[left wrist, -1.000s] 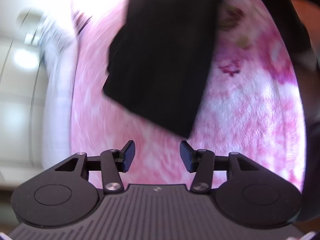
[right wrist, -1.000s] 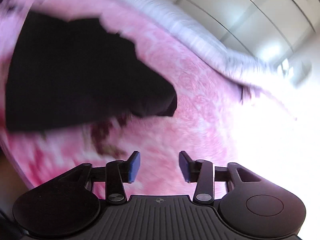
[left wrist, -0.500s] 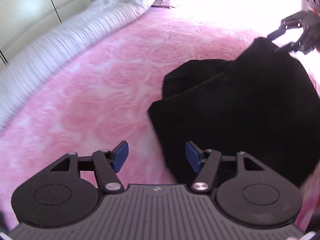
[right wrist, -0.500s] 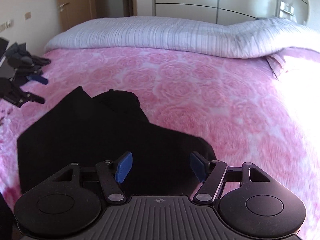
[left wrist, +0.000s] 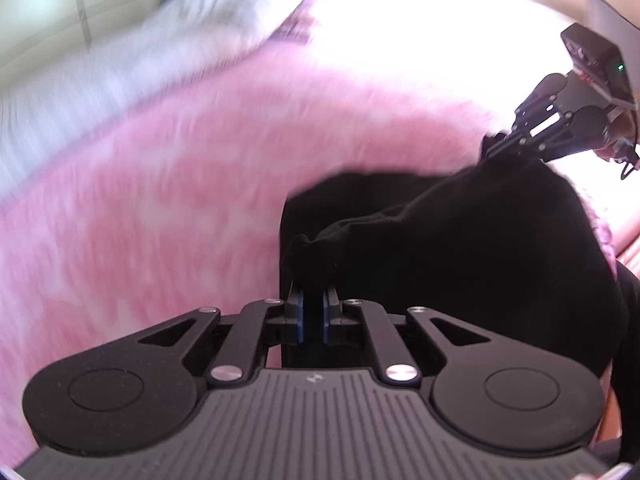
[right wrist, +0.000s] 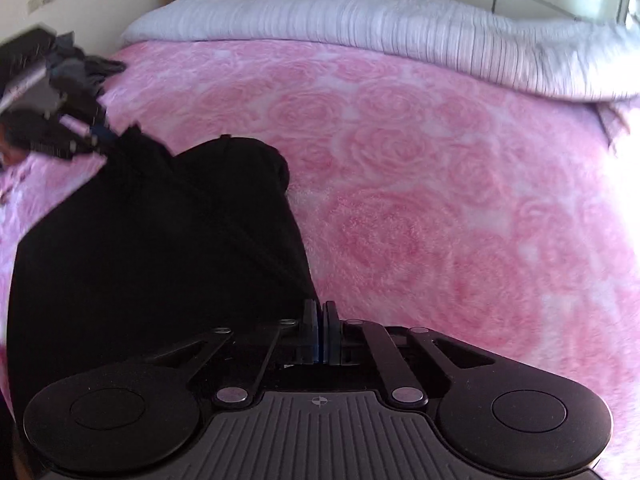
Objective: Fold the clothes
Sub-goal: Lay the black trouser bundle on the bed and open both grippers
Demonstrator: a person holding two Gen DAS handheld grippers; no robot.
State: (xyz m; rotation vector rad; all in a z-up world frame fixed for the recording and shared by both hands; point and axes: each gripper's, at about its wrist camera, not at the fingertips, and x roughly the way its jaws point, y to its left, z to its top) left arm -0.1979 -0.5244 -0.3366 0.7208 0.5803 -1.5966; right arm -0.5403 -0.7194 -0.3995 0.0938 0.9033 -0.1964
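With both corners pinched, I have the black garment [left wrist: 472, 248] stretched between my two tools over the bed [right wrist: 420, 184]. My left hand-held gripper [left wrist: 312, 308] is clamped on a bunched fold of the dark cloth, which pokes up just past the blue pads. My right hand-held gripper [right wrist: 319, 322] has its pads pressed together at the garment's near edge; the cloth seems to run right into them, so I judge it gripped there too, though the black on black makes the bite itself hard to see. From the left wrist view, that right tool sits at the far upper corner of the cloth, which peaks up toward it.

Most of the garment lies on the pink rose blanket [right wrist: 400, 128], with a rounded lump at its far end and a taut ridge running between my two grips. A white striped duvet [right wrist: 360, 16] is heaped along the far side of the bed.

My reading is that a fold is in hand: two corners held, the edge lifted. Whether the cloth is about to be carried over onto itself, or drawn out flat, the pictures do not settle. Either way, the next move calls for both hands travelling together at even height, keeping the edge taut so it lands straight, and letting go only once the cloth rests flat.
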